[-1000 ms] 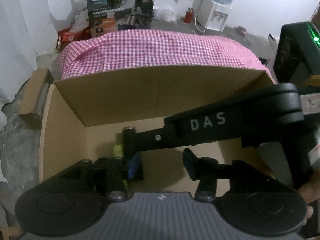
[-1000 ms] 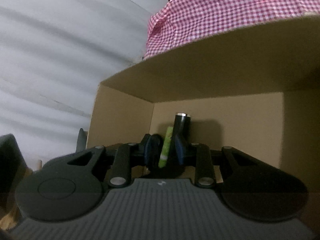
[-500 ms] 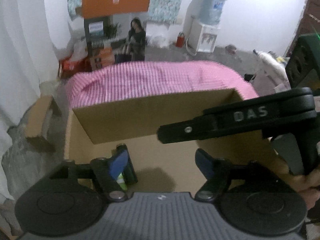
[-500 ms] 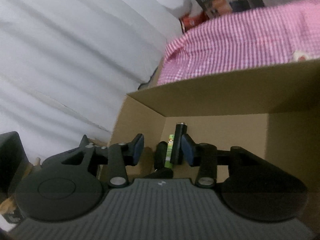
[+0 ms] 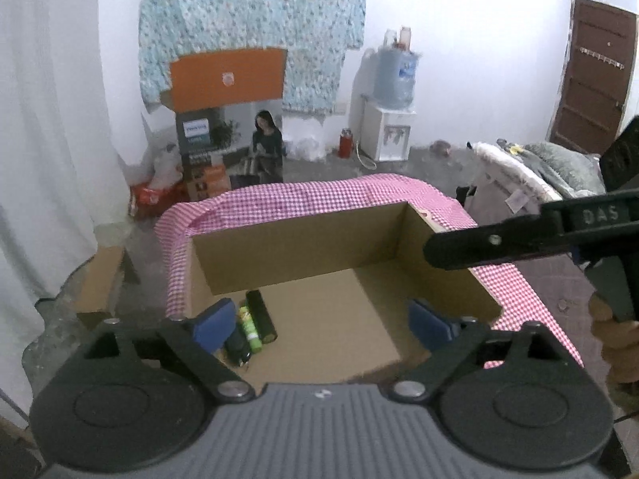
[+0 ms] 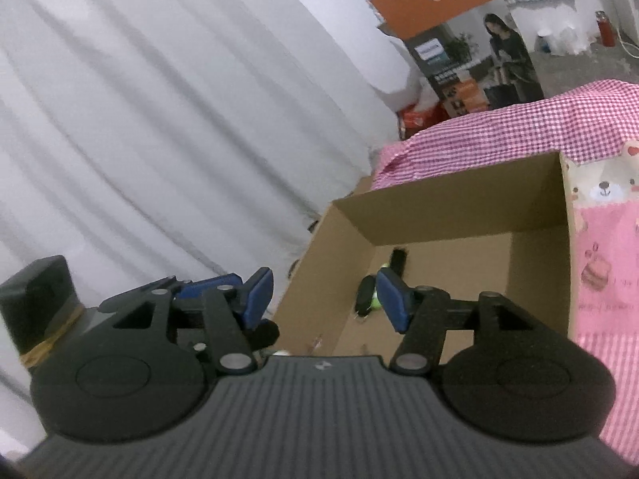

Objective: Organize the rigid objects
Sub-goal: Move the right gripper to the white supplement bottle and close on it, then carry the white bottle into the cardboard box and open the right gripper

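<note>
An open cardboard box (image 5: 299, 255) stands on a pink checked cloth. A black cylinder (image 5: 260, 315), a green tube (image 5: 249, 327) and a small black object (image 5: 238, 348) lie side by side in its left corner. My left gripper (image 5: 321, 325) hangs above the box's near edge, its jaws opening with nothing between them. One finger of my right gripper (image 5: 499, 244) crosses the right of that view. In the right wrist view the right gripper (image 6: 325, 303) is back from the box (image 6: 439, 211), jaws opening and empty; the black cylinder (image 6: 397, 261) and green tube (image 6: 376, 300) show beyond it.
The checked cloth (image 5: 319, 199) covers the table around the box, and a pink bear-print cloth (image 6: 607, 247) lies to its right. A white curtain (image 6: 159, 119) hangs at the left. Behind stand a printed carton (image 5: 227, 135), a water dispenser (image 5: 389, 119) and a brown door (image 5: 591, 92).
Both grippers have pulled back and up out of the box while their jaws widened. The right jaws, close around the green tube before, have left it lying in the box.
</note>
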{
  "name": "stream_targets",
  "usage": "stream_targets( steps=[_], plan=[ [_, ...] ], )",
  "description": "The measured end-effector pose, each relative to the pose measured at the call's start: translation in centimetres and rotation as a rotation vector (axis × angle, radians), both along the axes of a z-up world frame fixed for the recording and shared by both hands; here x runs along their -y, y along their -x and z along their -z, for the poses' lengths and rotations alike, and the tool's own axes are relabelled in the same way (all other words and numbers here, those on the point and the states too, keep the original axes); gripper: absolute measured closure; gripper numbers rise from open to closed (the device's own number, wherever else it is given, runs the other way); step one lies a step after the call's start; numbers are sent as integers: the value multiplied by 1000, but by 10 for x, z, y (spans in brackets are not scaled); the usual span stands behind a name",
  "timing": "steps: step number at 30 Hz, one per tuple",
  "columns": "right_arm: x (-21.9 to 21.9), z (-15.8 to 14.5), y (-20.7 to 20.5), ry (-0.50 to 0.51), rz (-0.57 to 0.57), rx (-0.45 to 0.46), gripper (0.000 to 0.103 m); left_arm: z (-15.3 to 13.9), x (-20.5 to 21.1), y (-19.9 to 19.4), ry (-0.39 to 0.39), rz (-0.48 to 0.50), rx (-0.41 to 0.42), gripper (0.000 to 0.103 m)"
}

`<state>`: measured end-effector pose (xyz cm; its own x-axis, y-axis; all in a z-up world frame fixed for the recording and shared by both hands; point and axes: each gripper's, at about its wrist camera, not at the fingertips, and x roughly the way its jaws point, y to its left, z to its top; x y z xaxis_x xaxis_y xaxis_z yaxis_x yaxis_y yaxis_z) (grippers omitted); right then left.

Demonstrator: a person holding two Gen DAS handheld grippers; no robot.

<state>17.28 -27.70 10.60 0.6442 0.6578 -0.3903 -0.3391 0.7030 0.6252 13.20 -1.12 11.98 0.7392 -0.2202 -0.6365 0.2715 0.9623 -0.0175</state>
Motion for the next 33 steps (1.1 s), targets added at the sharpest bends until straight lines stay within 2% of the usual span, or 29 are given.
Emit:
stream_targets(
  steps=[2, 7, 14, 21, 33],
  plan=[
    [-9, 5, 18, -1, -10, 16, 39, 4, -3, 17, -8, -17, 18, 7],
    [-40, 26, 40, -2, -55, -1, 38, 31, -8, 42, -39, -68, 7, 7],
    [-96, 57, 20, 48, -98, -73, 38, 71, -21, 33, -58, -155, -43, 10],
    [-136, 80, -7, 141, -114, -120, 39, 90, -39, 20, 1, -174, -95, 23],
    [-155, 95, -25, 175, -130, -156, 40, 111, -37, 15, 10, -154, -107, 39]
  ],
)
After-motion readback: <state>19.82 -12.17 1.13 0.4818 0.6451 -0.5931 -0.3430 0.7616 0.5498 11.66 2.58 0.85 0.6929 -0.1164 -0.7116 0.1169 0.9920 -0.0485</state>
